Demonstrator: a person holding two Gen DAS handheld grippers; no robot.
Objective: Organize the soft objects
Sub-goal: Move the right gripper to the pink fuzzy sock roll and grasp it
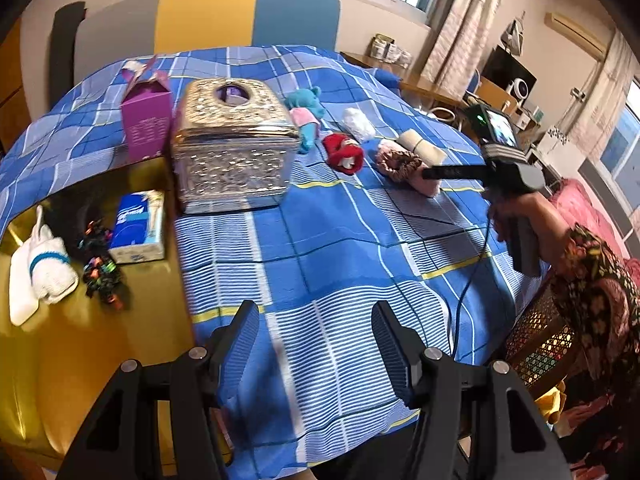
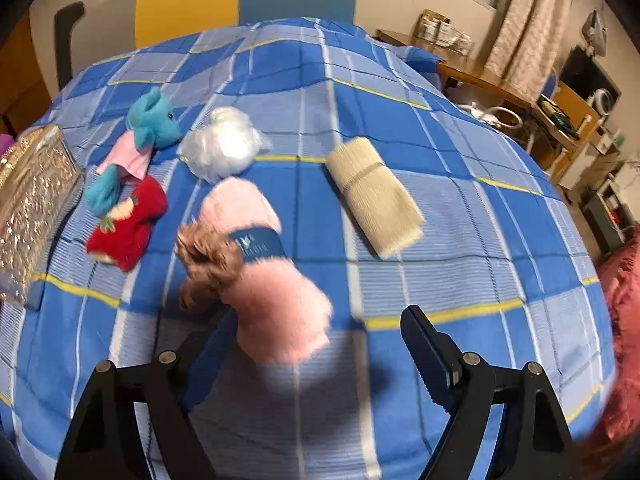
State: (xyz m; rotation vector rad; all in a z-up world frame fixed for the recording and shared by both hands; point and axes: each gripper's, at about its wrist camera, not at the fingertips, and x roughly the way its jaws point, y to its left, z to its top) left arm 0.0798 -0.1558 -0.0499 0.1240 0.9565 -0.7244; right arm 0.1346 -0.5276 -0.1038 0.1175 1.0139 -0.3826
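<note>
We see a pink rolled towel (image 2: 256, 268) with a blue band lying mid-bed, a brown scrunchie (image 2: 208, 264) touching it. Beige roll (image 2: 374, 196), white bundle (image 2: 224, 148), red plush (image 2: 128, 224) and teal plush (image 2: 152, 120) lie nearer the bed's far edge

Blue plaid bedspread (image 1: 320, 240) fills the centre of both views. Ornate silver tissue box (image 1: 236, 144) with an oval top opening stands on it at about 10 o'clock in the left wrist view; its corner enters the right wrist view at 9 o'clock. Open purple carton (image 1: 146, 120) stands just beside the box, on its left. Glossy yellow surface (image 1: 80, 340) at 8 o'clock bears a blue-and-white tissue pack (image 1: 138, 228), a cluster of small multicoloured items, possibly hair clips (image 1: 100, 268), and a white bottle (image 1: 22, 284). Headboard (image 1: 248, 16) in yellow and blue panels at 12 o'clock. Wooden desk (image 2: 500, 80) and curtain (image 2: 528, 20) at 2 o'clock.
</note>
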